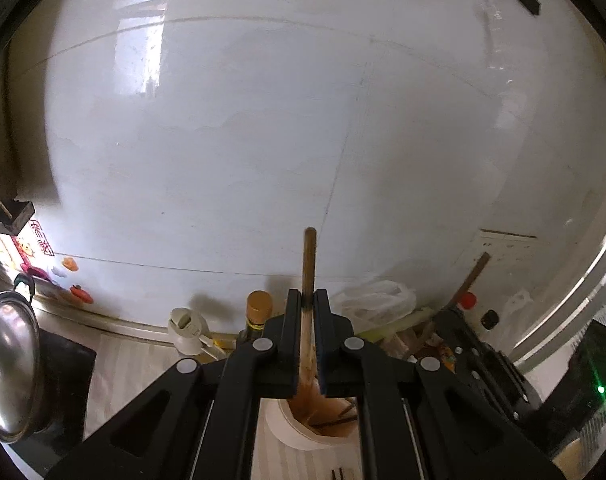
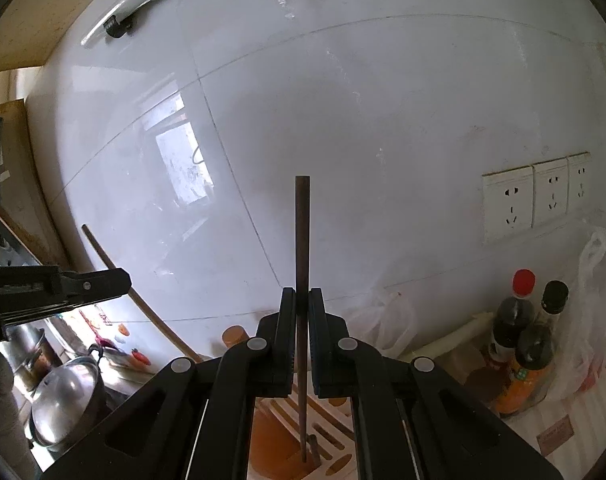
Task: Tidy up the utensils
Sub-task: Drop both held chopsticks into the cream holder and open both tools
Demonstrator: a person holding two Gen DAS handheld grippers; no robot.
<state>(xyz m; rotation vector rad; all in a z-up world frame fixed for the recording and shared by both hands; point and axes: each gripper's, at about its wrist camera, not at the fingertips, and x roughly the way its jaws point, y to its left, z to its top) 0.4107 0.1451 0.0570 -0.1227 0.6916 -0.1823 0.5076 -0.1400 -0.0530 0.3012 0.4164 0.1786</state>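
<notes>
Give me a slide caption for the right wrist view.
Right tongs hold a dark chopstick upright above a slotted holder, bottles at right.

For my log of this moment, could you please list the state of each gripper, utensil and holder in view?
Left gripper: shut on wooden utensil handle.
Wooden utensil handle: upright, lower end in the holder.
Right gripper: shut on dark chopstick.
Dark chopstick: upright, tip down in the holder.
Utensil holder: slotted, holding utensils.
Pot lid: on its pot.

A white tiled wall [image 2: 343, 120] fills the background, with three wall sockets [image 2: 535, 196] at right. Below them three dark bottles [image 2: 523, 344] stand close together beside a plastic bag [image 2: 595, 280]. At left sits a steel pot lid [image 1: 7, 368], and a gold-capped bottle [image 1: 259, 308] stands near the wall.
</notes>
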